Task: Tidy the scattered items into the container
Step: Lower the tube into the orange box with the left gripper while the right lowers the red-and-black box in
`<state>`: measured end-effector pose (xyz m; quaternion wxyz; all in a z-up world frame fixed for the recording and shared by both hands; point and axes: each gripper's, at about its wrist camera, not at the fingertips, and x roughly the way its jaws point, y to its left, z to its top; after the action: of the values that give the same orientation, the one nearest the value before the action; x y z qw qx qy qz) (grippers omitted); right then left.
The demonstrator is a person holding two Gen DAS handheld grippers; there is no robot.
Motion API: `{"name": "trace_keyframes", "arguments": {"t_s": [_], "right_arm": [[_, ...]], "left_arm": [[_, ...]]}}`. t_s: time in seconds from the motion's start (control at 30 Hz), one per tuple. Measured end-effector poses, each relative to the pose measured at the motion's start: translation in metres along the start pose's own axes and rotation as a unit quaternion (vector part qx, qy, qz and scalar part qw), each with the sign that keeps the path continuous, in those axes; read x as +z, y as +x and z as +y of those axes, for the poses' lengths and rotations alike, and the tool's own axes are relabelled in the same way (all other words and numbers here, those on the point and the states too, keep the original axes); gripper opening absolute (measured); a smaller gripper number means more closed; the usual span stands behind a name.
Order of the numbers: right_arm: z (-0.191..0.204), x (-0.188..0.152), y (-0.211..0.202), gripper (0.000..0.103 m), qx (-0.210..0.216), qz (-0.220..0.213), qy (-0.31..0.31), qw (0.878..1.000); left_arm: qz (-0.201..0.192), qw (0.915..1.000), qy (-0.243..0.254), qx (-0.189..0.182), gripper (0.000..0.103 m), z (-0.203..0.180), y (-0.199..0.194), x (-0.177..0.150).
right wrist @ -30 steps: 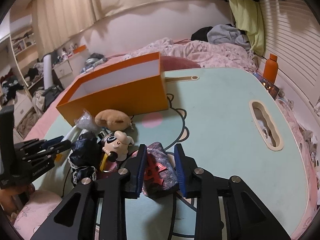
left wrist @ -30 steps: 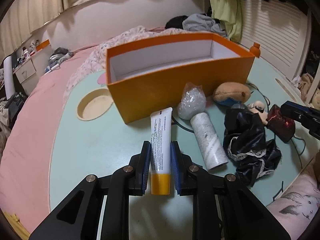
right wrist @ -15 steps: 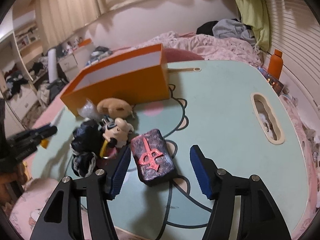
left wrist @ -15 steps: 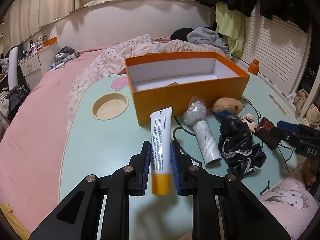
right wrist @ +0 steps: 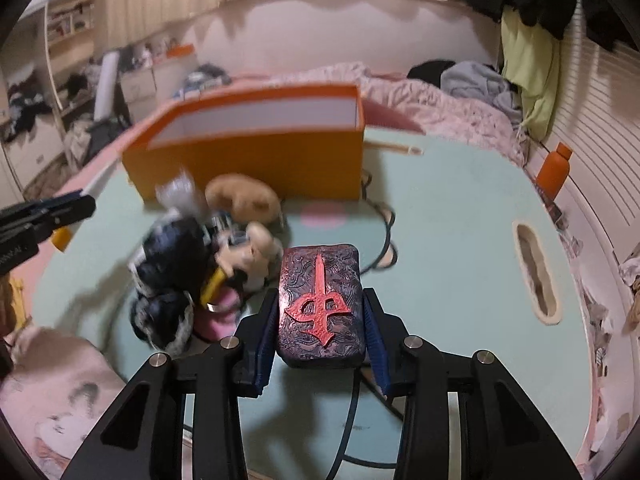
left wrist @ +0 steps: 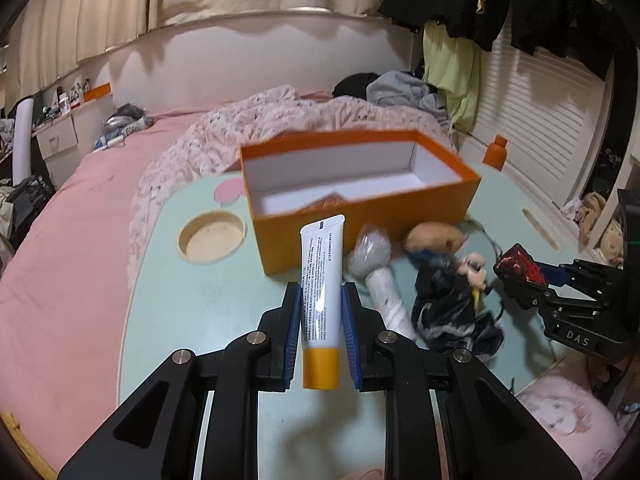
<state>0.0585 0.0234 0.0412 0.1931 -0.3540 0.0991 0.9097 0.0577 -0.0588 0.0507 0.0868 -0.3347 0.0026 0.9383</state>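
Note:
My left gripper (left wrist: 321, 316) is shut on a white tube with a yellow cap (left wrist: 322, 292) and holds it above the table, in front of the open orange box (left wrist: 360, 216). My right gripper (right wrist: 320, 322) is shut on a dark case with a red emblem (right wrist: 320, 304), lifted off the table; the case also shows in the left wrist view (left wrist: 518, 270). On the table lie a brown plush (left wrist: 434, 236), a white roll (left wrist: 386, 292), a clear bag (left wrist: 370, 246), black lacy cloth (left wrist: 452, 312) and a small figure (left wrist: 474, 272).
The light green table (right wrist: 460, 216) has a round cup recess (left wrist: 212, 236) at the left and a slot (right wrist: 536, 276) at the right. A black cable (right wrist: 384, 240) runs across it. An orange bottle (right wrist: 554, 170) stands at the far right edge. A bed lies behind.
The right gripper, open around the dark case half a second ago, has shut on it and lifted it. The left gripper has risen with the tube and neared the box.

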Motion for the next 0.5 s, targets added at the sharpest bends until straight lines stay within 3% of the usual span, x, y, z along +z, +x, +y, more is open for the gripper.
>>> {"name": "trace_keyframes", "arguments": {"t_s": [0.13,0.2,0.37,0.5], "right_arm": [[0.000,0.032,0.000,0.038,0.038,-0.010,0.017,0.999],[0.007,0.052,-0.001,0.039,0.036,-0.031,0.006,0.999],[0.019,0.108,0.008,0.039,0.032,-0.070,-0.002,0.997],[0.019,0.132,0.041,0.039,0.024,-0.060,0.004,0.998]], "left_arm": [[-0.035,0.9992,0.021,-0.003,0.021,-0.009,-0.005,0.029],[-0.051,0.9981,0.034,-0.005,0.021,-0.014,-0.001,0.047],[-0.058,0.9975,0.039,-0.005,0.021,-0.018,0.024,0.085],[-0.050,0.9981,0.037,-0.005,0.021,-0.014,0.053,0.093]]}}
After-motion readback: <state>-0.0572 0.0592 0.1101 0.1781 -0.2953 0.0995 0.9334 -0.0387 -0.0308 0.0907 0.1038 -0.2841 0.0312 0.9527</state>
